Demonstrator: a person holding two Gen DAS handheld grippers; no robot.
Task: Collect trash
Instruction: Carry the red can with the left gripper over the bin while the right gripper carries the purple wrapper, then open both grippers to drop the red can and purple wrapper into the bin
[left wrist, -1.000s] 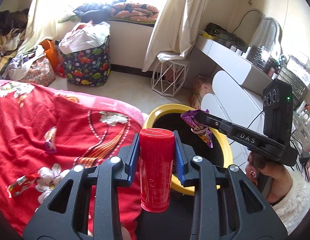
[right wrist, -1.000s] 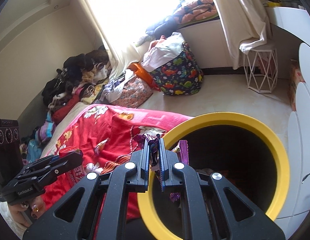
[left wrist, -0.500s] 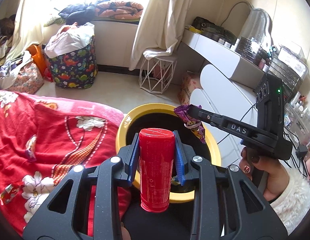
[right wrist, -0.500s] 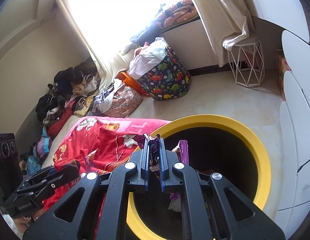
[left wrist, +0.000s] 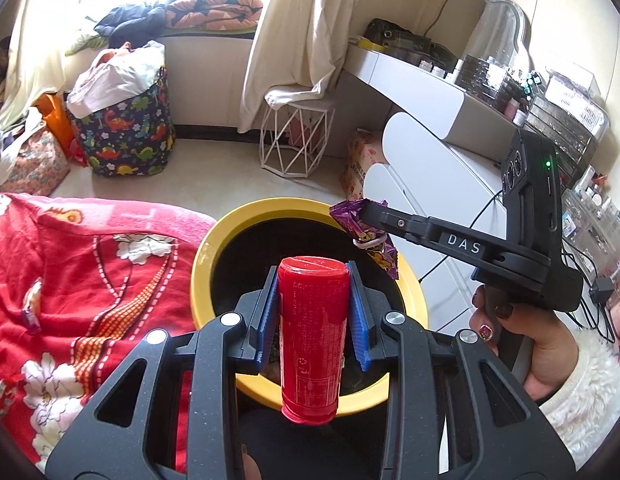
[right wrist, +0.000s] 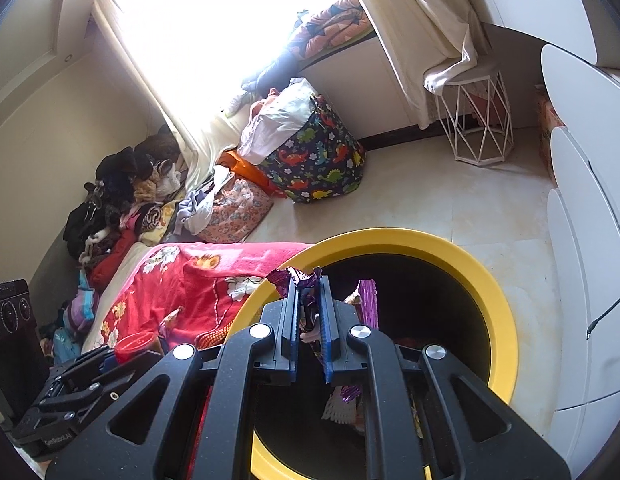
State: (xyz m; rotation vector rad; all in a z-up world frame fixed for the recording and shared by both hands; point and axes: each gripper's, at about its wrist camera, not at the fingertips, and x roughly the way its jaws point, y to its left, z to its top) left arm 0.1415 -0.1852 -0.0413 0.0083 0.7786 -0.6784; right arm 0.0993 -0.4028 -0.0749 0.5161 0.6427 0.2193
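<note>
My left gripper (left wrist: 312, 280) is shut on a red can (left wrist: 312, 332), held upright over the near side of a yellow-rimmed bin (left wrist: 213, 232). My right gripper (right wrist: 310, 292) is shut on a crumpled purple wrapper (right wrist: 285, 278) that hangs over the bin's dark opening, above its yellow rim (right wrist: 494, 296). In the left wrist view the right gripper (left wrist: 364, 210) reaches in from the right with the purple wrapper (left wrist: 374, 240) dangling from its tip. The left gripper with the red can (right wrist: 135, 346) shows low on the left of the right wrist view.
A red flowered blanket (left wrist: 69, 280) covers the bed left of the bin, with small wrappers (left wrist: 29, 316) lying on it. A dinosaur-print hamper (left wrist: 125, 136), a white wire stool (left wrist: 295, 136) and white drawers (left wrist: 414, 168) stand around the pale floor.
Both grippers have moved right, away from the bed and further over the bin. The bin's opening now lies more fully under both. Both grips are unchanged.
</note>
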